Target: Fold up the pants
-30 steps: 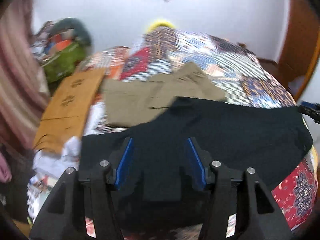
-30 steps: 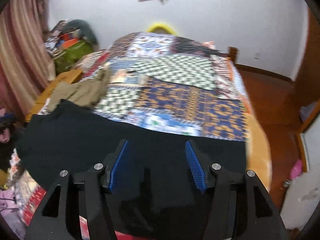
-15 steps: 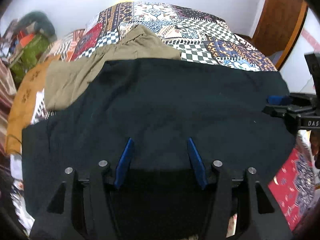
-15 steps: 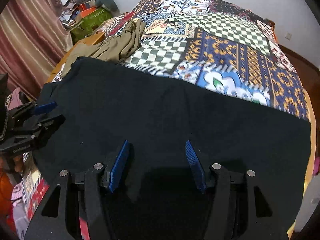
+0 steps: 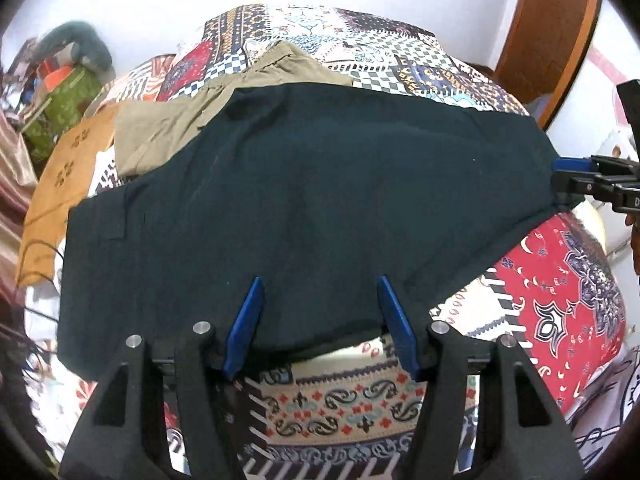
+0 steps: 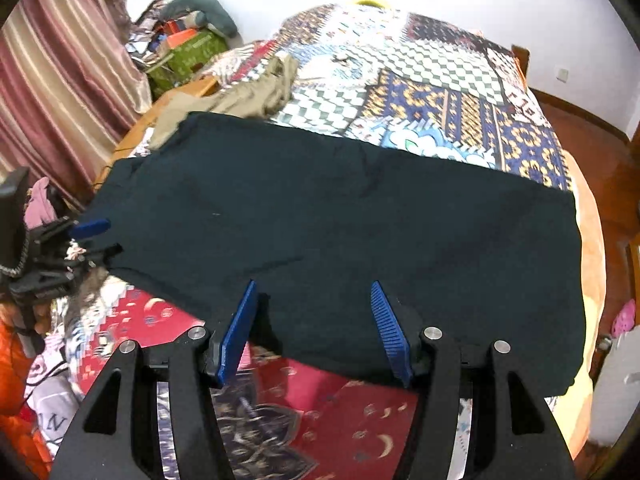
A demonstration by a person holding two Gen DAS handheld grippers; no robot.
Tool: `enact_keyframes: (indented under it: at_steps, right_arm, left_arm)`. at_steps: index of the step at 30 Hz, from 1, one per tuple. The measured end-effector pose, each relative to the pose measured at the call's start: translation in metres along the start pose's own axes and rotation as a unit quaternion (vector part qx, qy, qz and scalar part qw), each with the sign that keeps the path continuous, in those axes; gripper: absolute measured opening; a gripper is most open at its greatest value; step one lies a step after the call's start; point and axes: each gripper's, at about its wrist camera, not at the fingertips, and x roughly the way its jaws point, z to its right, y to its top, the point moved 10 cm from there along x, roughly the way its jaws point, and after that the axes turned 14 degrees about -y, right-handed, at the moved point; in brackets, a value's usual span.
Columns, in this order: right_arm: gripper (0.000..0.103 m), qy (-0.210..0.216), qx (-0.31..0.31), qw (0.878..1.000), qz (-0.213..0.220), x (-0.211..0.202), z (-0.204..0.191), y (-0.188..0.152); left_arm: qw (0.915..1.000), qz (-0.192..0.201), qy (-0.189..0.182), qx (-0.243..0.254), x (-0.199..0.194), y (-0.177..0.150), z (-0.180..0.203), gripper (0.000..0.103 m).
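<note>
Across the bed (image 5: 568, 280), pants (image 5: 304, 200) now lay lowered flat; left tool (image 5: 322, 320), jaws just widening, and right tool (image 6: 316, 320) stood released, next fold pending.

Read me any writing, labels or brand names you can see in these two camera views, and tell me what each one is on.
"D", cut off by the picture's edge: white letter on the right gripper, at the right of the left wrist view.
"N", perhaps part of a longer word: on white cloth, lower left of the right wrist view.
Green box: markings too blurred to read.
Dark pants: no label visible.
</note>
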Motion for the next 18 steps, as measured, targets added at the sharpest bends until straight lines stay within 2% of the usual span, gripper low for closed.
enact_keyframes:
  at_steps: [4,7,13,18]
  right_arm:
    - [0.055,0.013,-0.008,1.0,0.011,-0.002,-0.02,0.003]
    - [0.055,0.024,-0.018,1.0,-0.009,0.015,-0.04,-0.006]
    - [0.056,0.028,-0.012,0.999,-0.011,0.014,-0.04,-0.019]
    - [0.056,0.02,-0.018,1.0,-0.007,0.007,-0.038,-0.025]
  left_arm:
    - [0.9996,0.002,-0.009,-0.026,0.001,-0.003,-0.002,0.06]
    - [0.9998,0.006,0.004,-0.019,0.0,-0.005,0.0,0.06]
    - [0.9996,0.011,0.008,-0.023,0.0,-0.007,-0.001,0.06]
    - [0.9997,0.008,0.025,-0.004,-0.005,-0.002,0.001,0.06]
